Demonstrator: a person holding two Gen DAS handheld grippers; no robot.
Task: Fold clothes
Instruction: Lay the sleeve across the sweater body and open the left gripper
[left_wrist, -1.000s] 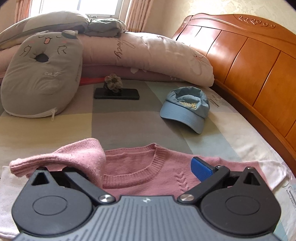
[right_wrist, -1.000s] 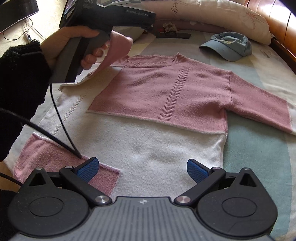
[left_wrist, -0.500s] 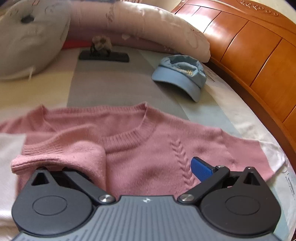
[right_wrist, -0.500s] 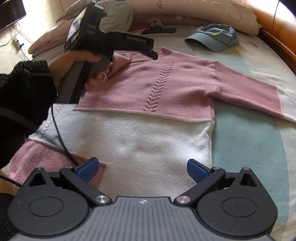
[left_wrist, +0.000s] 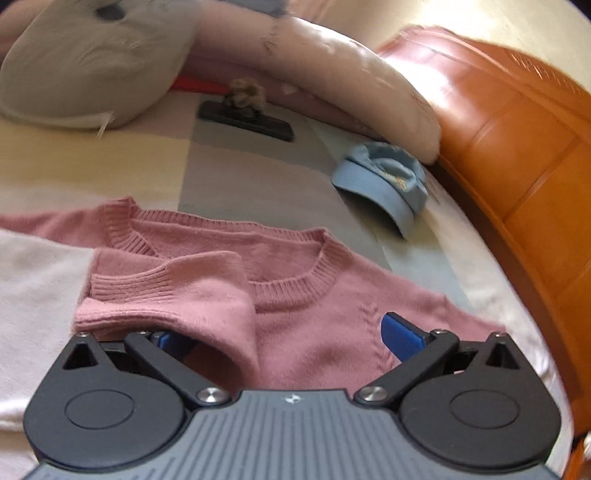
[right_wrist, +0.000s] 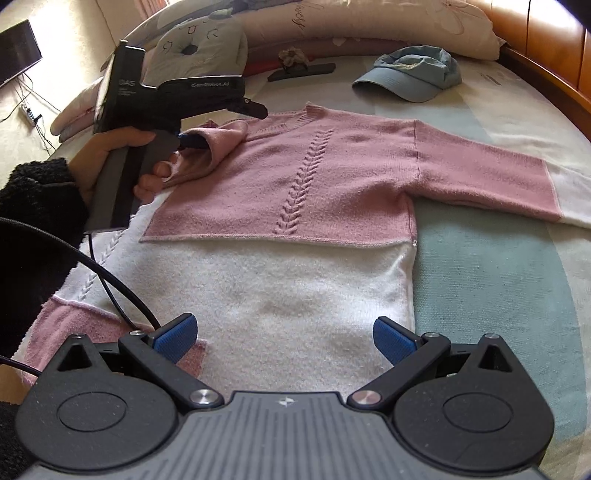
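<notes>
A pink and white knit sweater lies flat on the bed, front up, with its right sleeve stretched out to the side. Its other sleeve is folded in, and the pink cuff hangs draped over one finger of my left gripper. The jaws stand wide apart just above the chest near the neckline. In the right wrist view the left gripper is held by a hand in a dark sleeve. My right gripper hovers open over the white lower half, holding nothing.
A blue cap lies beyond the sweater, near the wooden headboard. A black phone with a scrunchie sits further back, before a row of pillows. The left gripper's cable trails across the folded sleeve.
The left gripper has carried the cuff inward over the sweater's chest and dropped lower. The right gripper has pulled back slightly and stays open.
</notes>
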